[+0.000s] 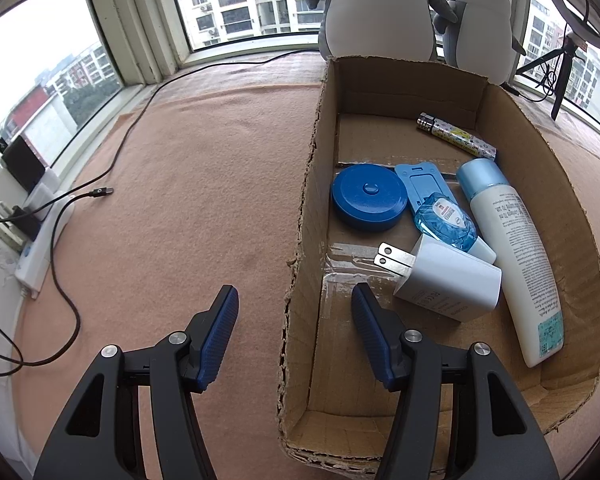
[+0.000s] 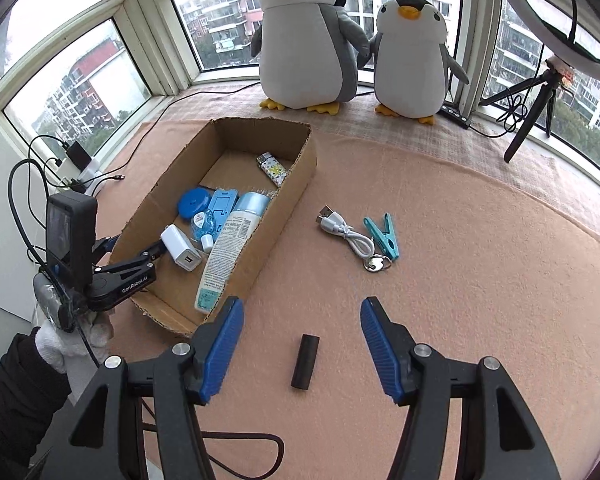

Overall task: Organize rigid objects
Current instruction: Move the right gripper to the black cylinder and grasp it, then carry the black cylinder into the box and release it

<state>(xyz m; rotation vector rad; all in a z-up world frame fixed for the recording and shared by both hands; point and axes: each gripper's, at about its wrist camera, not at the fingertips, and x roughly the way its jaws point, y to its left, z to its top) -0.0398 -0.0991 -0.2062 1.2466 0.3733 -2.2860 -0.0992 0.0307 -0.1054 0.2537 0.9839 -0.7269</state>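
A cardboard box [image 1: 306,184] [image 2: 290,200] lies on a peach blanket. Inside are a blue round tape measure [image 1: 368,198], a blue correction tape [image 1: 444,220], a white charger plug [image 1: 448,276], a white bottle with a blue cap [image 1: 512,248] and a patterned lighter [image 1: 456,136]. My left gripper [image 1: 294,292] [image 2: 136,244] is open, its fingers straddling the box's left wall without pressing it. My right gripper [image 2: 302,304] is open and empty, hanging over a small black cylinder [image 2: 305,362] on the blanket. Further right lie a white USB cable [image 2: 344,228], a teal clothespin [image 2: 384,234] and a key ring [image 2: 376,264].
Two plush penguins [image 2: 308,40] [image 2: 410,56] stand by the window behind the box. A black tripod [image 2: 532,116] is at the back right. A power strip [image 1: 40,248] and loose black cables [image 1: 100,192] run along the left edge. A white-gloved hand [image 2: 60,344] holds the left gripper.
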